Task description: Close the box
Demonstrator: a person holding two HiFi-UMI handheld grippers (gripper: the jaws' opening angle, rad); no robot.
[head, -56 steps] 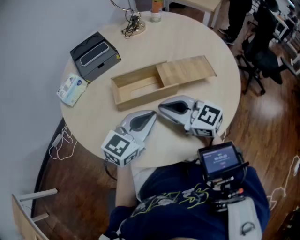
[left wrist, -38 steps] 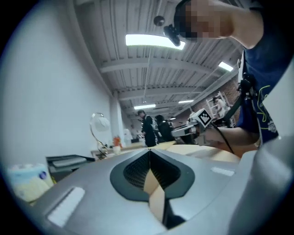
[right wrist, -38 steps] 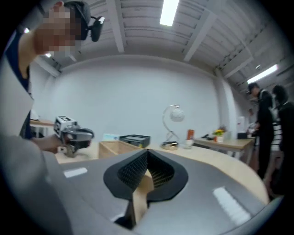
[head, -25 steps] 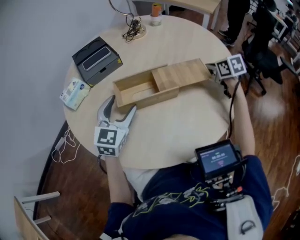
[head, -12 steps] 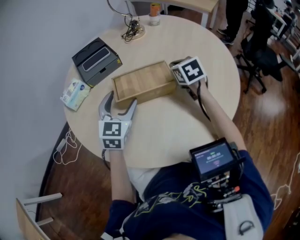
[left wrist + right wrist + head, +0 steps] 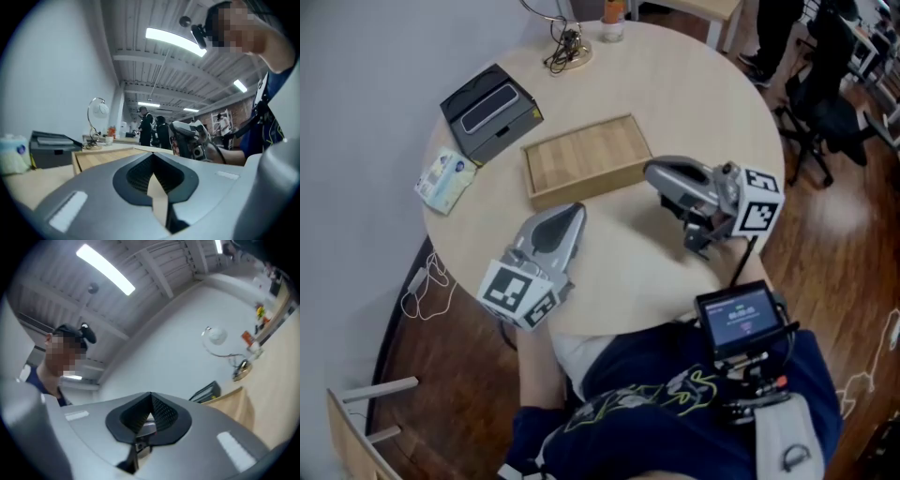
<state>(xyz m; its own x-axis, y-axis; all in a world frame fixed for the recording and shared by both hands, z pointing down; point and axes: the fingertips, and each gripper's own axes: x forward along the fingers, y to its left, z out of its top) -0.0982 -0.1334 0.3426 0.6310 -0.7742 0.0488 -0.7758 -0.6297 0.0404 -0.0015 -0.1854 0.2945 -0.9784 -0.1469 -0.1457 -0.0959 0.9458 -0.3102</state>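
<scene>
Box (image 6: 592, 187) near the middle of the round table (image 6: 694, 84), its sliding lid (image 6: 586, 155) now flush over the whole top; a second earlier the lid stood pushed out to the right with the interior exposed. The right gripper (image 6: 651, 172), which had been at the lid's far end, lies just beside the box's right corner, apart from it, with its jaws pressed together on nothing. The left gripper (image 6: 573, 213), earlier spread wide beside the front wall, rests just short of that wall with its jaws likewise brought together and empty. Judged from this layout, the closing is done and both tools have let go. The head view alone shows the full lid, with no opening left, and the spacing of both grippers from the box. The left gripper view adds a low look across the box's near edge to the right gripper beyond, and people standing in the background. The right gripper view, tilted, shows the black case (image 6: 206, 392), the lamp (image 6: 216, 337) and the person's head-mounted camera, but only a corner of the box.
</scene>
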